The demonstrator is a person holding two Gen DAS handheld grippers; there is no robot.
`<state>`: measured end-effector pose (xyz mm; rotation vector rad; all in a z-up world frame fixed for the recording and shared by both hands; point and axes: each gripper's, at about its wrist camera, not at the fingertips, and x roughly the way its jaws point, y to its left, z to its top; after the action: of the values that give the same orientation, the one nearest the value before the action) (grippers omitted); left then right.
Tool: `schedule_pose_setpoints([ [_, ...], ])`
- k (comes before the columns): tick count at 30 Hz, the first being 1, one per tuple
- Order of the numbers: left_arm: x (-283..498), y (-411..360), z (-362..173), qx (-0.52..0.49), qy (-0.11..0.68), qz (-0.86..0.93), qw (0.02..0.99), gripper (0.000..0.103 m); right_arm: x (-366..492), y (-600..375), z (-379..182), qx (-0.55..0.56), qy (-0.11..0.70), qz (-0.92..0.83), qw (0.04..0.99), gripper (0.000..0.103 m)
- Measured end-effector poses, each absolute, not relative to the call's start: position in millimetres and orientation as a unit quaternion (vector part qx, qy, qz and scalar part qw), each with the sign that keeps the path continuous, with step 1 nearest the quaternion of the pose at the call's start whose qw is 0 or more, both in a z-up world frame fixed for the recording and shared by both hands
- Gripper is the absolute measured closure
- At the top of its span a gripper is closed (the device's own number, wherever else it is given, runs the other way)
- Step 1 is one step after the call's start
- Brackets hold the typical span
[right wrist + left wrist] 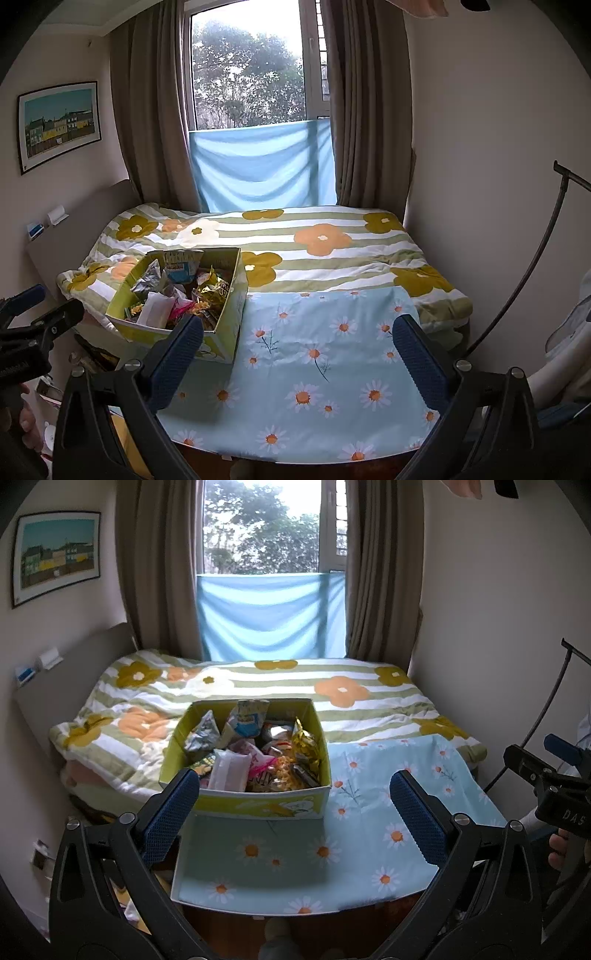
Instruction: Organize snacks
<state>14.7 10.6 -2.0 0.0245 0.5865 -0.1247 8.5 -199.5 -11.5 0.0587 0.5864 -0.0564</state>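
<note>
Rig appearance: 2 handheld two-finger grippers, matching build.

Left gripper: black moulded arms with triangular cut-outs, silver round-head screws at the pivots, fingers faced with dark blue dimpled pads. Right gripper: same black frame, silver screws and blue textured fingers. Seen from the left wrist camera, the right unit's black body carries white lettering "DAS" and a blue lever. A pale sleeve shows at the right edge.

Open yellow-green box brimful of jumbled snack packets sits upright on daisy-print cloth.
</note>
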Motion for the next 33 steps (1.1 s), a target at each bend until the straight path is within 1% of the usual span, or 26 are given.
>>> schedule_pose_setpoints([
  [33, 17.4, 10.6, 1.7, 0.017, 0.288, -0.054, 0.956, 0.0, 12.5, -198.3, -13.0, 0.03, 0.29, -0.024, 0.956, 0.001],
])
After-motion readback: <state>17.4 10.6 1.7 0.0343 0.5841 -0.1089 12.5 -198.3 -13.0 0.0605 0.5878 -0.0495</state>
